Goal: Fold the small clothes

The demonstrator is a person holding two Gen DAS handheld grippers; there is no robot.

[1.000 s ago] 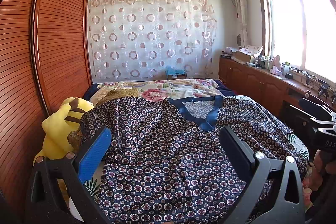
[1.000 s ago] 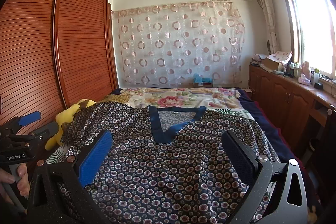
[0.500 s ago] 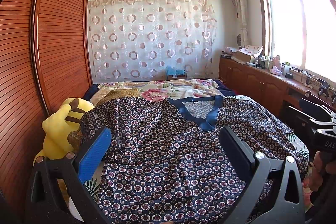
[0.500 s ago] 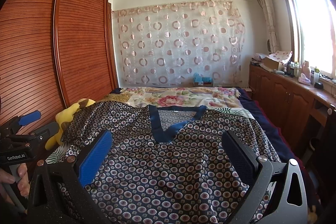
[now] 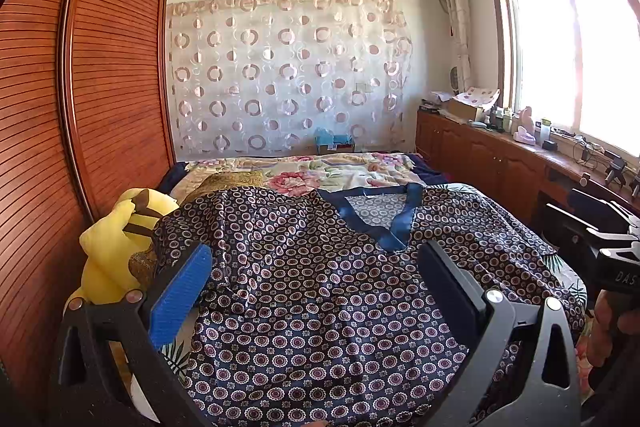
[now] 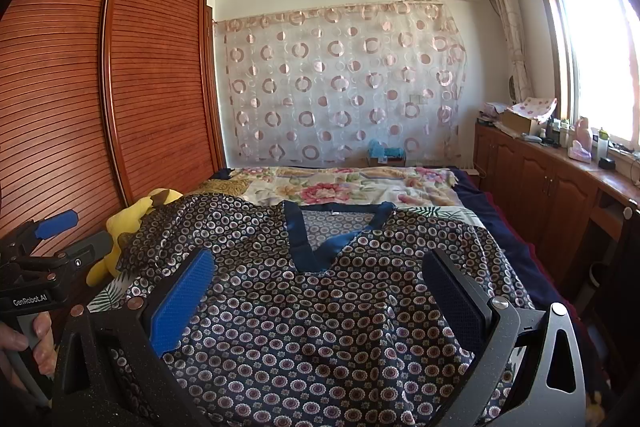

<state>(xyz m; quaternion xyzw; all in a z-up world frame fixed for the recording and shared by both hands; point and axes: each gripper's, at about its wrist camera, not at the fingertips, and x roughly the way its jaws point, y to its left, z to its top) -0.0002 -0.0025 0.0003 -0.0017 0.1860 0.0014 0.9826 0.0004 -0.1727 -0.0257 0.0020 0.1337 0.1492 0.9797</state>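
Observation:
A dark blue top with a small round pattern and a plain blue V-neck collar lies spread flat on the bed, collar at the far end; it also shows in the right wrist view. My left gripper is open and empty, above the near left part of the top. My right gripper is open and empty, above the near middle of the top. Each gripper shows at the edge of the other's view.
A yellow plush toy lies at the bed's left edge against the wooden wardrobe. A floral bedspread covers the far end of the bed. A wooden cabinet with clutter runs along the right under the window.

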